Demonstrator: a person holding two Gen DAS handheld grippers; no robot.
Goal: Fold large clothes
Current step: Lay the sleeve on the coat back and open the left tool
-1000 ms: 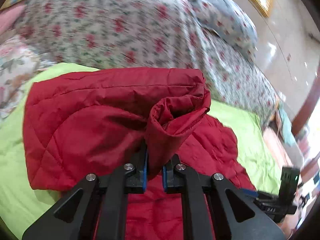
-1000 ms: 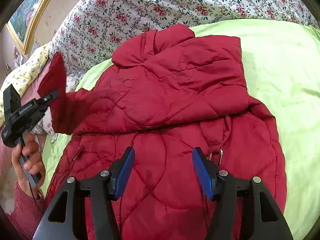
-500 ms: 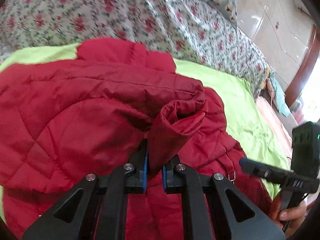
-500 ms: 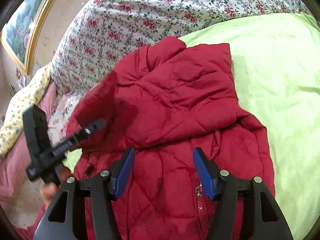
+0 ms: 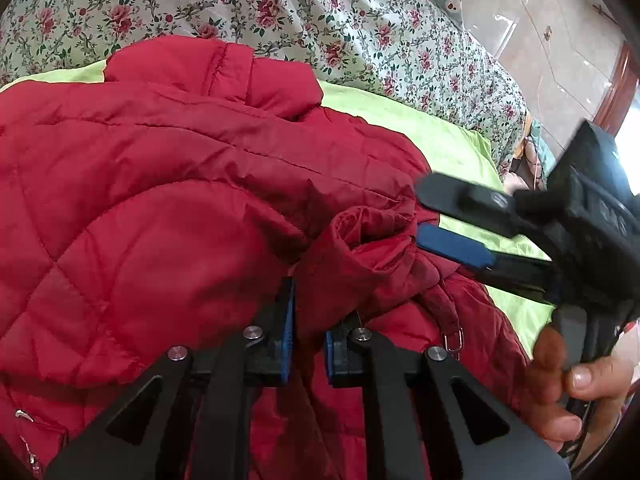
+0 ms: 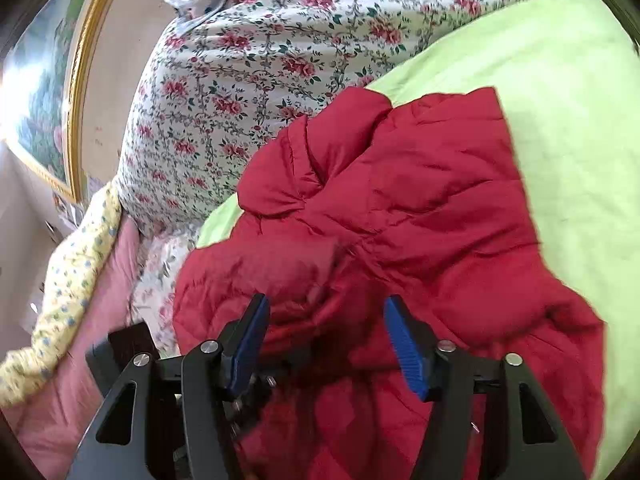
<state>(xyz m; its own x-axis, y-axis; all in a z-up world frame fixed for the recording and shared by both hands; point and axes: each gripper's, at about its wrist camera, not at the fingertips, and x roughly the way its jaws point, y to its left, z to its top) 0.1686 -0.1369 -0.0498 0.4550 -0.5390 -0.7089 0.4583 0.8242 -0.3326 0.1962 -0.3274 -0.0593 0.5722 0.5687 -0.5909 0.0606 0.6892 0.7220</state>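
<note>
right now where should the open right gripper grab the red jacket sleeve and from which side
Probably the sleeve cuff, on its free rolled rim just past the left gripper, which pinches it lower down. The right gripper already sits open on the cuff's right, so come in from there, one finger over each side of the rim. The rim stands up off the red jacket.

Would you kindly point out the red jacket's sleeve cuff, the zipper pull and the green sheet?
sleeve cuff (image 5: 372,240): left wrist view, rolled opening.
zipper pull (image 5: 454,338): left wrist view, metal loop.
green sheet (image 6: 560,80): right wrist view, bare area.
</note>
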